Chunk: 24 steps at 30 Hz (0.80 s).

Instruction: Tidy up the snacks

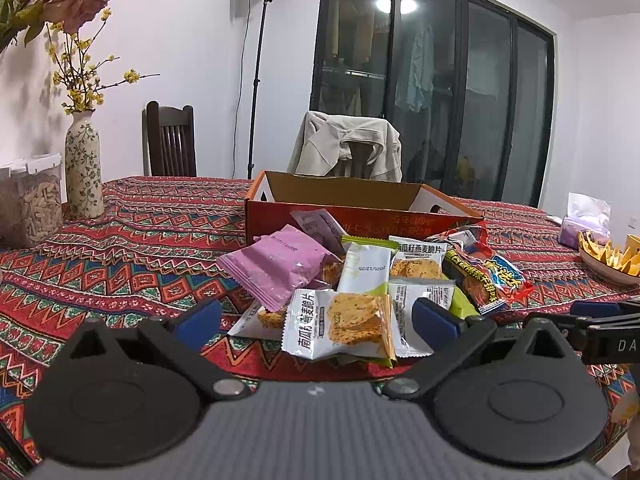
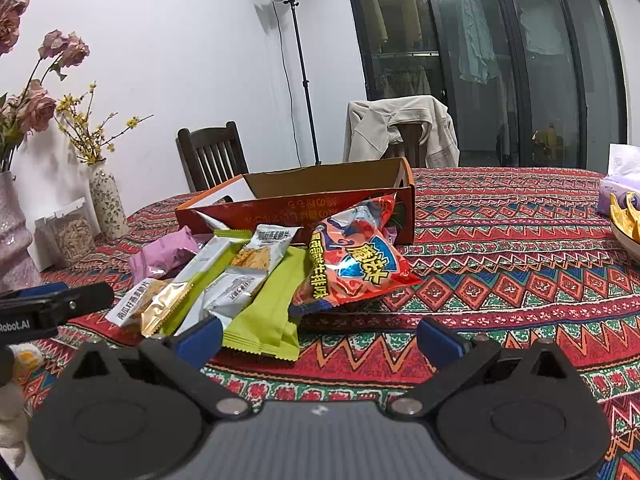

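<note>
With your left tool (image 1: pixel 316 322) spread wide, pinch the light, crinkly, slippery cracker packet (image 1: pixel 340 326) at twelve o'clock by its crimped edge, gently.

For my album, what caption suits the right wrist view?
Open right gripper faces a snack pile before an orange box.
</note>
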### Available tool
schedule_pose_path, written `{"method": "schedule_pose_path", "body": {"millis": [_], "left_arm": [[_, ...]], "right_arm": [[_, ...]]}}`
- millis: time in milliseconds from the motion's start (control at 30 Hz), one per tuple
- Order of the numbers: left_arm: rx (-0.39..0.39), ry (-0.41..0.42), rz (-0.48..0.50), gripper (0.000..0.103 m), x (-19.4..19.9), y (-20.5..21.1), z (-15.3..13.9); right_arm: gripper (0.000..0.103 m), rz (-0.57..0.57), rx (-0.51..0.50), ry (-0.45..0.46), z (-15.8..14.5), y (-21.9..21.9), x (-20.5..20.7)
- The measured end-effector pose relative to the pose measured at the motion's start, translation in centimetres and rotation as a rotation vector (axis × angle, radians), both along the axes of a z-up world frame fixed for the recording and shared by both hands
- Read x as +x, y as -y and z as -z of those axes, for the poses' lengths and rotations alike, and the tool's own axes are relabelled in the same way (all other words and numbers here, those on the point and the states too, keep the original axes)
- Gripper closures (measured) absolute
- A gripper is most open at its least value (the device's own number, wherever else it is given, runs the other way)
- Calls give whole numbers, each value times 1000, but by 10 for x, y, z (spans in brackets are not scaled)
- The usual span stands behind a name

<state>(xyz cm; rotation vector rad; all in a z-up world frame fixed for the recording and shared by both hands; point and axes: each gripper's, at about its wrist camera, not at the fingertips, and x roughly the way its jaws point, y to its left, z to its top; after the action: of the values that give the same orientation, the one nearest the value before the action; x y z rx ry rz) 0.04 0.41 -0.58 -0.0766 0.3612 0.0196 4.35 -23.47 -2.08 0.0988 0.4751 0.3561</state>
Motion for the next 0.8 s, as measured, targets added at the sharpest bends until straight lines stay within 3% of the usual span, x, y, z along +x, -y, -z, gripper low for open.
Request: {"method": "schedule_pose_path", "body": {"millis": [800], "left_arm": [[-10,-6,4,0,1,-2,1]], "right_arm": [[0,0,-1,0,0,0,0]]}}
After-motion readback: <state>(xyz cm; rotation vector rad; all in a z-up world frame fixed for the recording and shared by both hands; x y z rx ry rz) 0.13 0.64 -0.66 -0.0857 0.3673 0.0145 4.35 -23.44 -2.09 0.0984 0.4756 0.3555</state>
